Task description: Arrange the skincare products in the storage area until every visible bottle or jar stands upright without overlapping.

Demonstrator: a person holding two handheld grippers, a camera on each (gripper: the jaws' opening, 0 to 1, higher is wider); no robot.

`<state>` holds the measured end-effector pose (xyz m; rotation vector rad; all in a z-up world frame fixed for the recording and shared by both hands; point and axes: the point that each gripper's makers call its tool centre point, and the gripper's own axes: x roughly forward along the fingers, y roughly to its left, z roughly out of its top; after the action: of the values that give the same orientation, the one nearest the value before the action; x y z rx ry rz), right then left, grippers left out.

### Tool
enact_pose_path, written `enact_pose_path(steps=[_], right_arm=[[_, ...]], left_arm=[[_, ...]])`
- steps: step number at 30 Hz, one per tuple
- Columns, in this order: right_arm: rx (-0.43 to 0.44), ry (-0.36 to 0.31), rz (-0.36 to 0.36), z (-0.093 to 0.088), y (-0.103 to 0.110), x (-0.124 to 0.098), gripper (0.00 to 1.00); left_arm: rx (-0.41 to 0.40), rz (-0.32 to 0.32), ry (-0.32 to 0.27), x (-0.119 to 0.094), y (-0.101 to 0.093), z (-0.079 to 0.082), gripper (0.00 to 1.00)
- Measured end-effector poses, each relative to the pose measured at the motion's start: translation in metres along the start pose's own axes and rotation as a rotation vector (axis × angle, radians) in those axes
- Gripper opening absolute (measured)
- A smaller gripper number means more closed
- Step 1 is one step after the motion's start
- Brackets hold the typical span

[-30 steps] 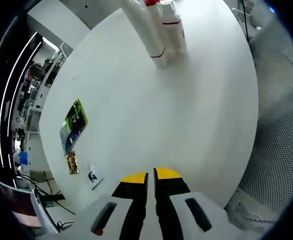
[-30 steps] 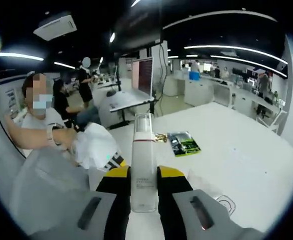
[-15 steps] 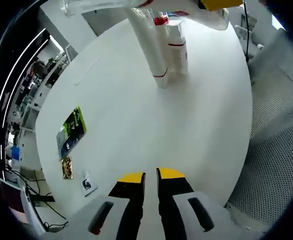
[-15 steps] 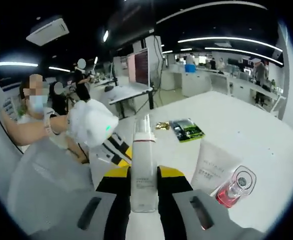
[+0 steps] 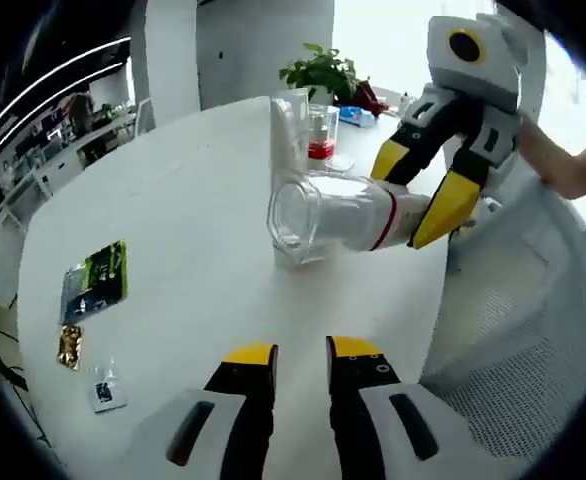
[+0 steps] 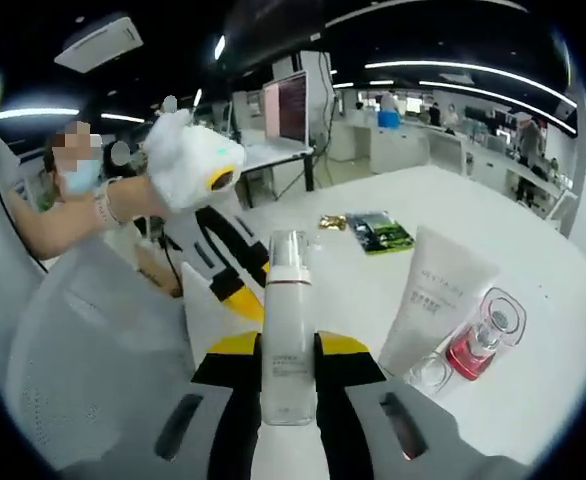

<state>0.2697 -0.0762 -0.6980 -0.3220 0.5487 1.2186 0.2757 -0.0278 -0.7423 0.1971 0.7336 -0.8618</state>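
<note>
Fingers of the left gripper (image 5: pixel 301 352) stand slightly parted and empty above the white worktop (image 5: pixel 193 260). Beyond them, the right gripper (image 6: pixel 288 345) clamps a clear-capped white bottle (image 6: pixel 287 325), held off the surface. Farther back stand a white tube (image 6: pixel 435 300) and what may be a red-filled glass bottle (image 6: pixel 480 340), just beside each other.

The bottle (image 6: pixel 287 330) looks like frosted plastic under a clear glossy cap. The tube (image 6: pixel 432 300) is matt white plastic (soft-looking). The red jar (image 6: pixel 481 335) is clear and glassy. The table (image 5: pixel 183 230) is smooth matt white; the green packet (image 5: pixel 95 281) shines like foil.
</note>
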Motion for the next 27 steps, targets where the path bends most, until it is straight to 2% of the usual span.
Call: enact_pose_path(steps=[4, 10, 15, 20, 27], right_arm=[[-0.002, 0.005, -0.006, -0.005, -0.001, -0.002, 0.2], [0.003, 0.01, -0.017, -0.012, -0.004, -0.004, 0.2], [0.016, -0.008, -0.021, -0.011, -0.004, -0.003, 0.2], [0.032, -0.043, -0.021, -0.005, -0.003, -0.005, 0.2], [0.045, -0.069, -0.001, 0.0, 0.004, -0.003, 0.2]], left_arm=[[-0.054, -0.069, -0.064, -0.004, -0.007, 0.01, 0.17], [-0.165, -0.224, -0.189, -0.011, -0.037, 0.036, 0.17], [-0.253, -0.326, -0.294, -0.021, -0.045, 0.055, 0.17], [-0.284, -0.316, -0.299, -0.019, -0.032, 0.054, 0.17], [-0.334, -0.323, -0.314, -0.014, -0.027, 0.056, 0.2]])
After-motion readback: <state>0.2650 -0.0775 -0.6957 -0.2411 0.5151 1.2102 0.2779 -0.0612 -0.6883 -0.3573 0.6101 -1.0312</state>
